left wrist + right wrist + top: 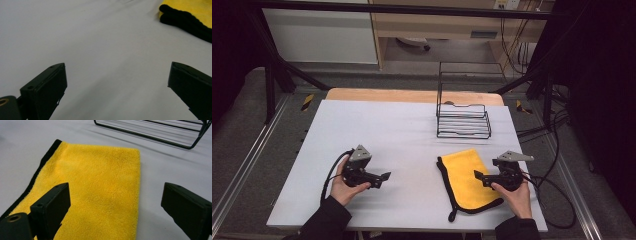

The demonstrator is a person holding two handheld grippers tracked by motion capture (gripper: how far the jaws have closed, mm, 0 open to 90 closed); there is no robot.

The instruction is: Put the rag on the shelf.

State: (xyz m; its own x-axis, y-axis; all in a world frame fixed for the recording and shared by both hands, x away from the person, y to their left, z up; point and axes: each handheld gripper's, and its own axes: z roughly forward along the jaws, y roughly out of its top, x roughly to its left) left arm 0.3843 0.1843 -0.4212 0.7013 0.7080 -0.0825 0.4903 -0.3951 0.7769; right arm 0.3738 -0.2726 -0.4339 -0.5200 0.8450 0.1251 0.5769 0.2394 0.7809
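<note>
Right gripper view puts my right gripper [113, 207] spread wide, empty, over the folded yellow cloth [100, 187] — soft, light, floppy — so I'd pinch its black-trimmed edge [37, 172].

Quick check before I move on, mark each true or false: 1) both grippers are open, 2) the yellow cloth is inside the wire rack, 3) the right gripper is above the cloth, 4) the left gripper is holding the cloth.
1) True: the left gripper and the right gripper both have their jaws wide apart.
2) False: the yellow cloth lies flat on the table, nearer the person than the wire rack.
3) True: its jaws hang over the cloth's right part.
4) False: it grips nothing and is over bare table, left of the cloth.
</note>
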